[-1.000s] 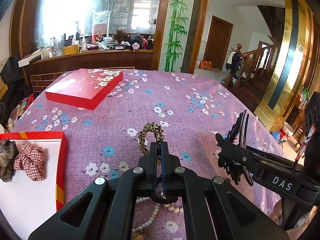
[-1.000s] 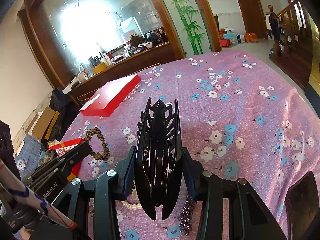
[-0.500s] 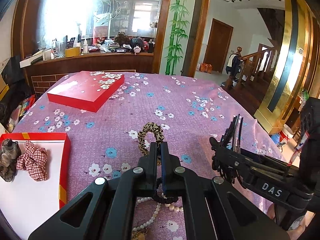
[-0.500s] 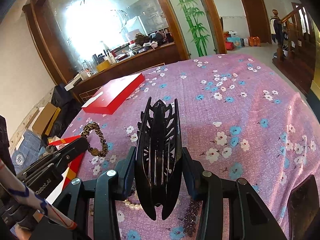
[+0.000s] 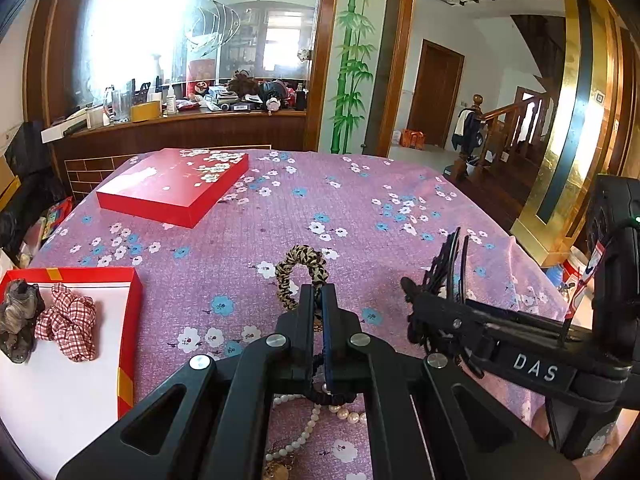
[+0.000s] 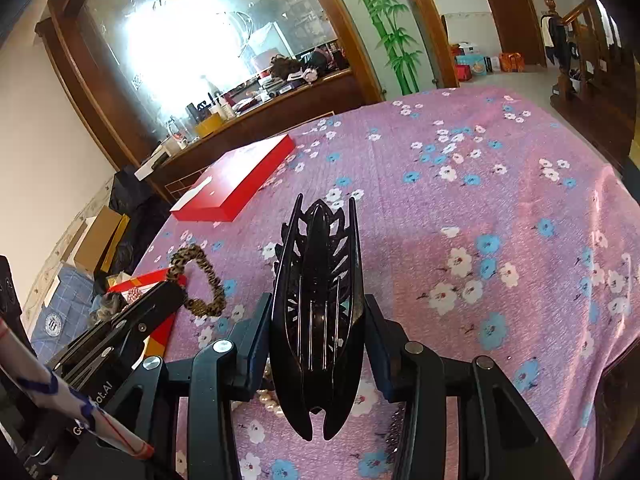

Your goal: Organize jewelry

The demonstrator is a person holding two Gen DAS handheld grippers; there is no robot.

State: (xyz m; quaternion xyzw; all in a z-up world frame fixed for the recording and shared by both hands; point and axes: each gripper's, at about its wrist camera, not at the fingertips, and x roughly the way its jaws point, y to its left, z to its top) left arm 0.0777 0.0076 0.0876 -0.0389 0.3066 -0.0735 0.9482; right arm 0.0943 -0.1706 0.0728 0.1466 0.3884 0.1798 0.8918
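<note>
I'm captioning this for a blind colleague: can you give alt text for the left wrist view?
The left gripper, shut, holds a leopard-print hair tie above a purple flowered tablecloth. At right, the right gripper holds a black hair claw. At left, an open red box holds two scrunchies; pearls lie below.

The pearl necklace (image 5: 316, 424) lies mostly hidden beneath the left tool (image 5: 318, 304).
</note>
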